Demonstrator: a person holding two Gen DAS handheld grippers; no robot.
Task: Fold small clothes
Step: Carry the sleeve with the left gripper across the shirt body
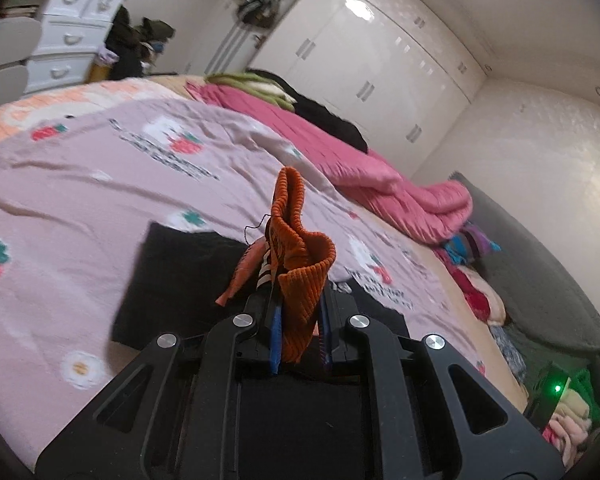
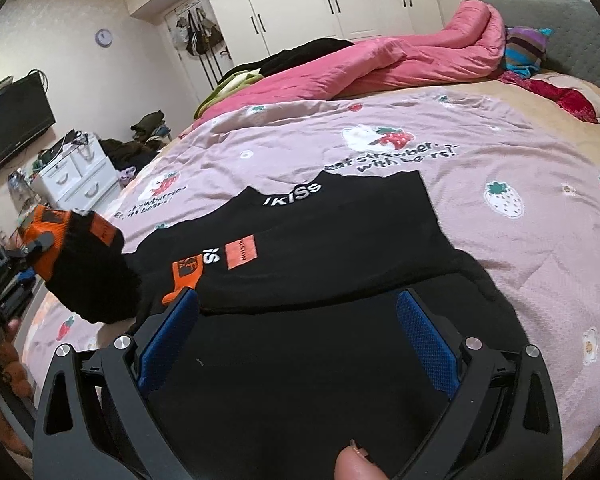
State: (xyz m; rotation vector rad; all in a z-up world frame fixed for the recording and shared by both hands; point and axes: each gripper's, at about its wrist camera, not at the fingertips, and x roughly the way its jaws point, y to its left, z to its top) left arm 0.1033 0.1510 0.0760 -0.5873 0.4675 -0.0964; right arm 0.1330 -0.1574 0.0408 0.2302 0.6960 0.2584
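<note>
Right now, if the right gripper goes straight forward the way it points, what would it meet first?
Most likely the black garment. The right gripper is open just above it, angled down toward the bed, so its fingers would reach the black cloth well before the pink strawberry sheet. The height above the cloth is unclear.

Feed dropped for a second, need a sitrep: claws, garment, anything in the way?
Left claw shut on orange cuff, lifted. Right claw open over black top, flat on bed. Pink quilt bunched at far side, clear of top.
</note>
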